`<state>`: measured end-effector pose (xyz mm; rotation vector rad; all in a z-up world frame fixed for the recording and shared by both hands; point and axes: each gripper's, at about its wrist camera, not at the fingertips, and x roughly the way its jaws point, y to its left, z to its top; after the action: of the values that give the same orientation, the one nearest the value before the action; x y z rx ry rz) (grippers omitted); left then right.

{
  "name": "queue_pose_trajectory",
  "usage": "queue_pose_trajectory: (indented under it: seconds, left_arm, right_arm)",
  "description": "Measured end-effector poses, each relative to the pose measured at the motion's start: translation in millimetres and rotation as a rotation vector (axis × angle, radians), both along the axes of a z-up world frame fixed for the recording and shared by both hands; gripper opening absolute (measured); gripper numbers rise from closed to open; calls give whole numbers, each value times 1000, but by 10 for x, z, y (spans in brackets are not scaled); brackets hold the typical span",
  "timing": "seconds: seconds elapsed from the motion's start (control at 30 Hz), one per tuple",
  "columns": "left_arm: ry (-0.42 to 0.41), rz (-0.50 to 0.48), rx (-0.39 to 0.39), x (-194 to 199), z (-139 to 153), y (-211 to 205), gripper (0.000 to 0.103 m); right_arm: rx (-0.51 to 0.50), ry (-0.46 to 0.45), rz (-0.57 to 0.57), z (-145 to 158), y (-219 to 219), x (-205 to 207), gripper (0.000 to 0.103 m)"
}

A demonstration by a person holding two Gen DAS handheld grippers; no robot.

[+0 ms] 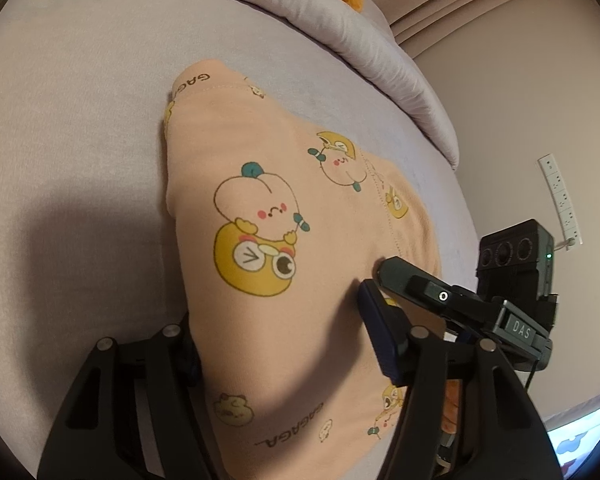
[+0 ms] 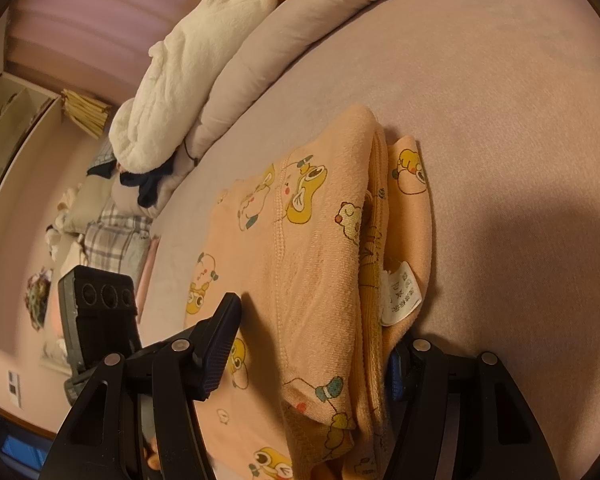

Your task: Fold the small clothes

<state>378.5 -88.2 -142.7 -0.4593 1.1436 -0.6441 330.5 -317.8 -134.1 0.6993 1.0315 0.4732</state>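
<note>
Nearest the cameras: left gripper (image 1: 284, 348) and right gripper (image 2: 314, 344) each straddle the near edge of the folded peach garment (image 1: 284, 208), whether their pads press the cloth cannot be told | middle: garment lies on the lilac bed sheet (image 1: 80, 128) | far: rolled grey duvet (image 1: 364, 44).

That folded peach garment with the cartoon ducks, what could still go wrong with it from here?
The peach garment lies folded in layers on the bed, with both grippers straddling its near edge. If the right gripper catches only the top layer, the stack may slide apart. The left gripper sits close beside it, so the two could bump. The white label might stay poking out.
</note>
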Motion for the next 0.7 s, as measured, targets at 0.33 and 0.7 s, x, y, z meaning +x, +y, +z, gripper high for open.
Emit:
queue_pose_trajectory:
  seconds: [0.33, 0.7]
  left_arm:
    - [-26, -3, 75, -11, 14, -56, 54]
    - [-61, -16, 159, -16, 46, -70, 53]
  right_arm:
    - [-107, -16, 6, 46, 33, -14, 51]
    - [-283, -78, 21, 153, 191, -68, 39]
